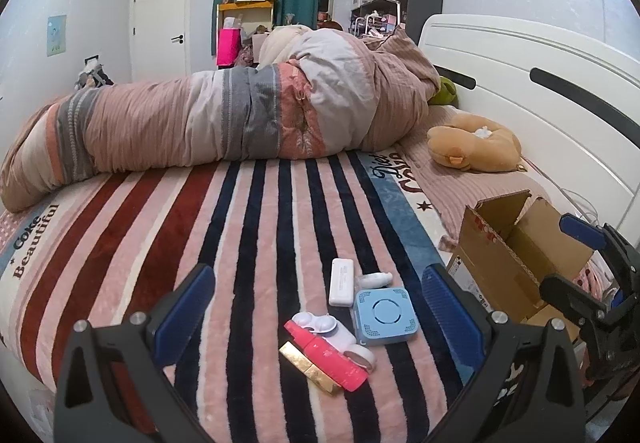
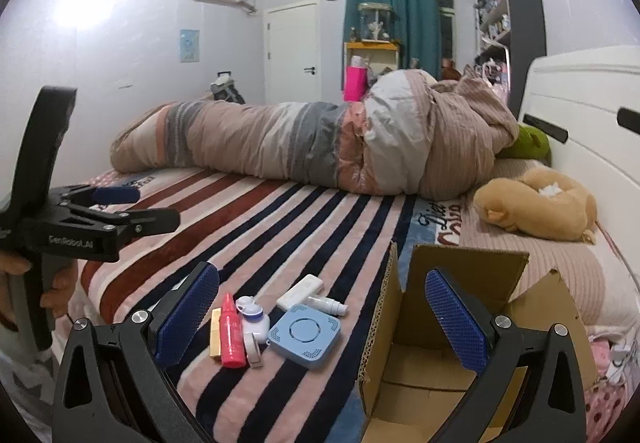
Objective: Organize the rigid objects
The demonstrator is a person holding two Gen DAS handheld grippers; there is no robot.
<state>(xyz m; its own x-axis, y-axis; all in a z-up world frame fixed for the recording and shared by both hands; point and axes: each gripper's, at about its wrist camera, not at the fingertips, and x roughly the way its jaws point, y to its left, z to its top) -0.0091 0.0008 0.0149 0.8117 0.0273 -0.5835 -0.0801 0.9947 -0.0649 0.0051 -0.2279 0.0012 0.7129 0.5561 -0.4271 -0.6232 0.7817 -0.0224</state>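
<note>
A cluster of small items lies on the striped blanket: a blue square device (image 1: 385, 315) (image 2: 305, 335), a pink bottle (image 1: 326, 357) (image 2: 232, 337), a gold bar (image 1: 310, 367) (image 2: 215, 339), a white contact-lens case (image 1: 324, 327) (image 2: 254, 317), a tape roll (image 1: 360, 358) (image 2: 253, 351), a white rectangular box (image 1: 341, 282) (image 2: 300, 293) and a small white bottle (image 1: 376, 279) (image 2: 330, 305). An open cardboard box (image 1: 516, 259) (image 2: 440, 347) stands to their right. My left gripper (image 1: 316, 307) is open just before the cluster. My right gripper (image 2: 320, 315) is open, its right finger over the box.
A rolled striped quilt (image 1: 224, 123) lies across the far side of the bed. A tan plush toy (image 1: 474, 143) (image 2: 540, 203) and a green plush (image 2: 528, 143) lie by the white headboard (image 1: 520, 59). The right gripper shows in the left wrist view (image 1: 580, 267), the left gripper in the right wrist view (image 2: 136, 207).
</note>
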